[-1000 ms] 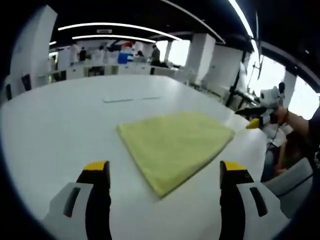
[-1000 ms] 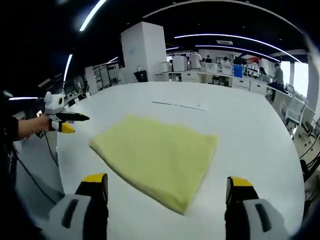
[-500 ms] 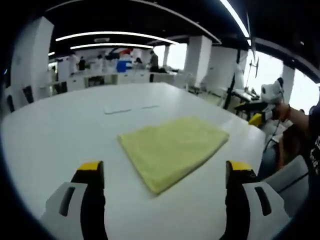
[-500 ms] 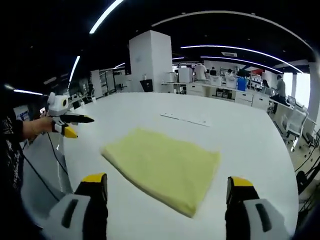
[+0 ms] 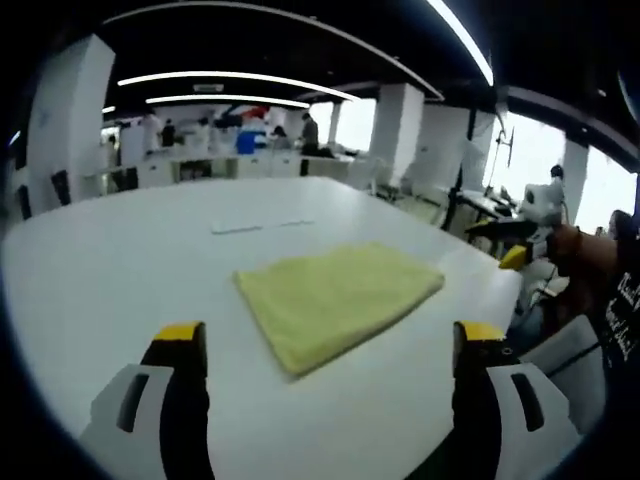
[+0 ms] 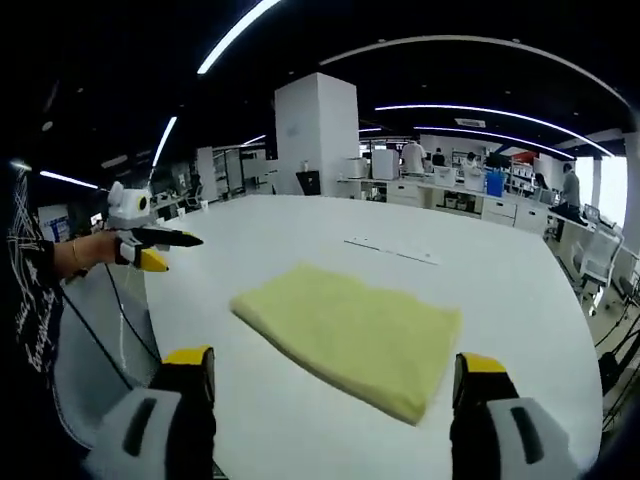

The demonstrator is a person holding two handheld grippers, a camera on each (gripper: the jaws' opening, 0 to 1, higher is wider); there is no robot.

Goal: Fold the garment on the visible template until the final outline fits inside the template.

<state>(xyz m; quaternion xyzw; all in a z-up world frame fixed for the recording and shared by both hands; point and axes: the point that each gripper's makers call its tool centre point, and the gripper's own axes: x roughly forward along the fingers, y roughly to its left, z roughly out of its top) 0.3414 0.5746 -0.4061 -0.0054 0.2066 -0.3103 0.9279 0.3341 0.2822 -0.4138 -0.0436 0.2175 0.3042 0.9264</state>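
A folded yellow cloth (image 5: pixel 335 303) lies flat on the white table (image 5: pixel 110 270). The left gripper (image 5: pixel 325 350) and the right gripper (image 6: pixel 335 375) hang near it, jaws wide apart and empty.

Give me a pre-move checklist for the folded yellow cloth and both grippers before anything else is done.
1. Yellow cloth lies folded flat on the white table: ok.
2. Cloth outline fits inside the template: cannot tell; only short marks show beyond the cloth, no full outline.
3. Left gripper open and holding nothing: ok.
4. Right gripper open and holding nothing: ok.
5. Both grippers held clear of the cloth: ok; in each view the jaws stand apart, short of the cloth's near edge.
6. Whole cloth in sight: ok, all edges show in both views.
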